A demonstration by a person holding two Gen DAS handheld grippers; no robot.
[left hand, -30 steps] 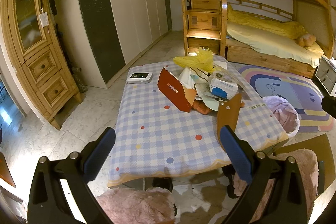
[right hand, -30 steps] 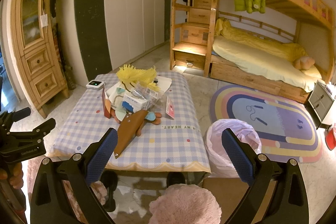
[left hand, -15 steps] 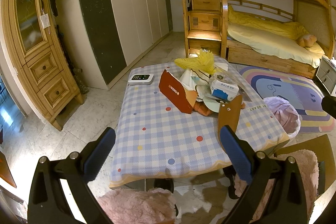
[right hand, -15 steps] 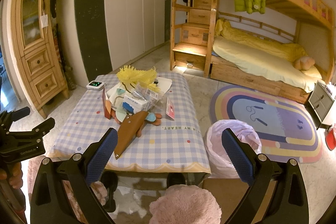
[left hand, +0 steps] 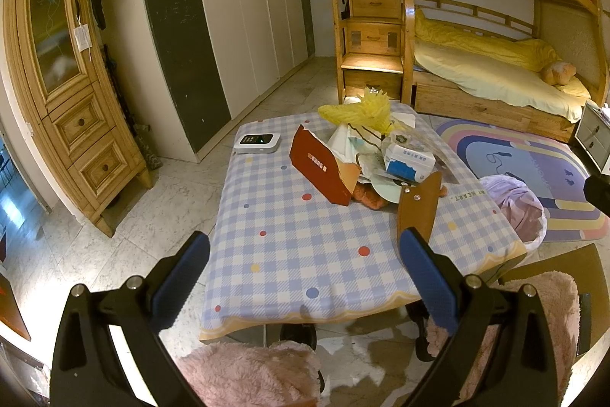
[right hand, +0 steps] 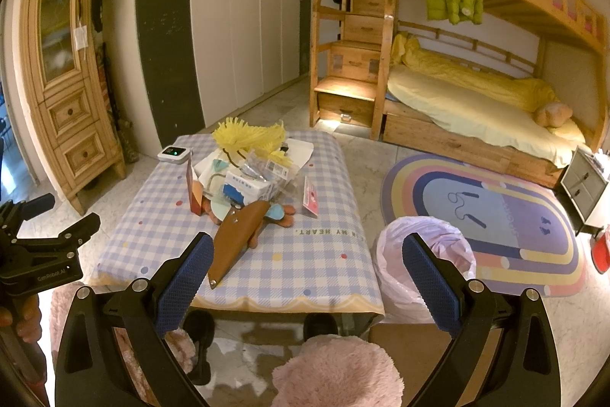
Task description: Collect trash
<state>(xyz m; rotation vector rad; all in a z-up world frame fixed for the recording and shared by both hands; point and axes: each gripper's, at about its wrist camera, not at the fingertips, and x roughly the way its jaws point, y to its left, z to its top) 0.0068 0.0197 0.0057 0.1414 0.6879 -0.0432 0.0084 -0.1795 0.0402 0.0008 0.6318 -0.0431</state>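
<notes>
Both grippers, left gripper [left hand: 305,266] and right gripper [right hand: 307,267], were spread wide and held nothing, hovering short of the checked counter [right hand: 305,254]. The trash pile [right hand: 248,170] lay on the counter's far half, a brown leather case [right hand: 236,241] nearest. A lilac-lined bin [right hand: 427,254] stood just beside the counter's right edge.

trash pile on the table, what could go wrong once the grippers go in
1. The pile is tangled: pulling one piece may drag others off the table.
2. The white device sits close by and could be swept along.
3. The bin bag stands beside the table, so a short drop lands on the floor.
</notes>
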